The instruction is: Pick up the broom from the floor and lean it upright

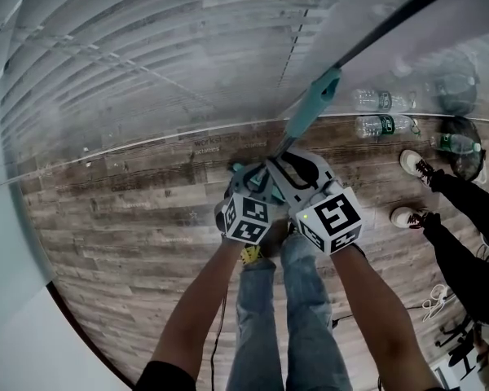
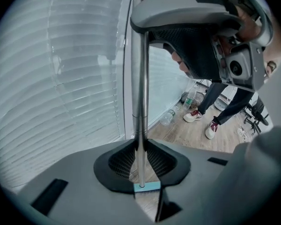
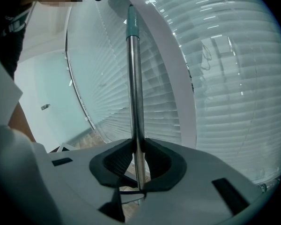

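Well, both grippers have hold of the silver metal broom (image 1: 314, 104) with the teal collar. The left gripper's (image 2: 139, 170) jaws are closed on its pole, and the right gripper (image 3: 138, 168) grips just beside it. The pole slants toward the far right, in front of white slatted blinds (image 1: 147, 63).

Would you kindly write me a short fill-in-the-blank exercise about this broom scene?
1. The left gripper and right gripper both clamp the ____ of the broom.
2. Clear plastic ____ lie on the wooden floor.
3. The window is covered by horizontal ____.
Missing words: handle; bottles; blinds.
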The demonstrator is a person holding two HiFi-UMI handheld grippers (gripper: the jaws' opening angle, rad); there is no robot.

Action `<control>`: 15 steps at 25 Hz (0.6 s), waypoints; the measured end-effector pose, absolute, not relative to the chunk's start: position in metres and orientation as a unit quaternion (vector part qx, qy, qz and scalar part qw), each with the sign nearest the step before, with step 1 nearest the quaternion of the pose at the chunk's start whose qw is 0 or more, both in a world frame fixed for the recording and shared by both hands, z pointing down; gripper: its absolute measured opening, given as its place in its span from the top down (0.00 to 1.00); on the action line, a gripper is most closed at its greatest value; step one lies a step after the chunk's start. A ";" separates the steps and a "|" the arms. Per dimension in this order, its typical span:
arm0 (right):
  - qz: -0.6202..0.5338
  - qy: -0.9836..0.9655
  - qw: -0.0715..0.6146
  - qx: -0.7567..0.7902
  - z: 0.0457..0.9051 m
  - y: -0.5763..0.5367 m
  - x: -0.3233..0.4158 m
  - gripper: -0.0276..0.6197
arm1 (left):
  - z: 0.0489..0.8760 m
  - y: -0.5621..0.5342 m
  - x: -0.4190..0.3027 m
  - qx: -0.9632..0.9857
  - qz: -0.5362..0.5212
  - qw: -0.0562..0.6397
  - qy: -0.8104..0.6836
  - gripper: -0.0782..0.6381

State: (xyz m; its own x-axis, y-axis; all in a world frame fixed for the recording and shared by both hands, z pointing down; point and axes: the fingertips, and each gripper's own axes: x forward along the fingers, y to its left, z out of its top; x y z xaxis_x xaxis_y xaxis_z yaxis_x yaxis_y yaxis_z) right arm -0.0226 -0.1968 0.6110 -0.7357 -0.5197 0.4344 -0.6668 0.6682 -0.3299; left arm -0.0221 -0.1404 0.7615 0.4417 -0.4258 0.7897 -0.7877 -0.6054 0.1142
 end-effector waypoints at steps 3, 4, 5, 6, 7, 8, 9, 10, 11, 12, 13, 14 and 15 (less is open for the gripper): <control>0.246 -0.897 0.151 0.335 0.612 -0.197 -0.021 0.82 | 0.760 -0.139 -0.023 0.817 0.380 0.227 -0.368 0.77; 0.247 -0.895 0.152 0.338 0.612 -0.198 -0.020 0.82 | 0.758 -0.139 -0.023 0.818 0.380 0.224 -0.368 0.77; 0.248 -0.894 0.155 0.340 0.612 -0.198 -0.020 0.82 | 0.756 -0.139 -0.025 0.818 0.379 0.223 -0.370 0.77; 0.250 -0.892 0.157 0.342 0.612 -0.199 -0.019 0.82 | 0.753 -0.140 -0.026 0.818 0.377 0.224 -0.372 0.77; 0.252 -0.891 0.159 0.343 0.612 -0.200 -0.018 0.82 | 0.751 -0.140 -0.028 0.817 0.375 0.226 -0.375 0.77; 0.253 -0.890 0.161 0.343 0.611 -0.201 -0.018 0.82 | 0.749 -0.141 -0.030 0.817 0.372 0.228 -0.377 0.77; 0.253 -0.890 0.162 0.343 0.610 -0.202 -0.018 0.82 | 0.747 -0.142 -0.031 0.817 0.369 0.230 -0.378 0.77; 0.251 -0.890 0.163 0.344 0.610 -0.203 -0.019 0.82 | 0.745 -0.144 -0.032 0.818 0.365 0.231 -0.379 0.77; 0.249 -0.890 0.164 0.344 0.609 -0.203 -0.020 0.82 | 0.742 -0.145 -0.034 0.820 0.362 0.230 -0.380 0.76; 0.248 -0.890 0.165 0.344 0.609 -0.202 -0.022 0.82 | 0.740 -0.145 -0.036 0.821 0.358 0.230 -0.381 0.76; 0.247 -0.891 0.166 0.344 0.609 -0.200 -0.024 0.82 | 0.738 -0.145 -0.037 0.822 0.355 0.229 -0.381 0.76; 0.245 -0.891 0.168 0.344 0.609 -0.199 -0.026 0.81 | 0.735 -0.145 -0.038 0.824 0.352 0.228 -0.381 0.76; 0.242 -0.891 0.170 0.344 0.609 -0.200 -0.027 0.79 | 0.733 -0.146 -0.039 0.826 0.350 0.226 -0.381 0.76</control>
State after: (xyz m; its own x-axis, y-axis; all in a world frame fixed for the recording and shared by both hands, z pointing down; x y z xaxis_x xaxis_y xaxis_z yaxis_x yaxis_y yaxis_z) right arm -0.0271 -0.1997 0.6085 -0.7060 -0.5308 0.4689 -0.6950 0.6466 -0.3145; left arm -0.0393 -0.1463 0.7332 0.4650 -0.4709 0.7497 -0.7869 -0.6078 0.1063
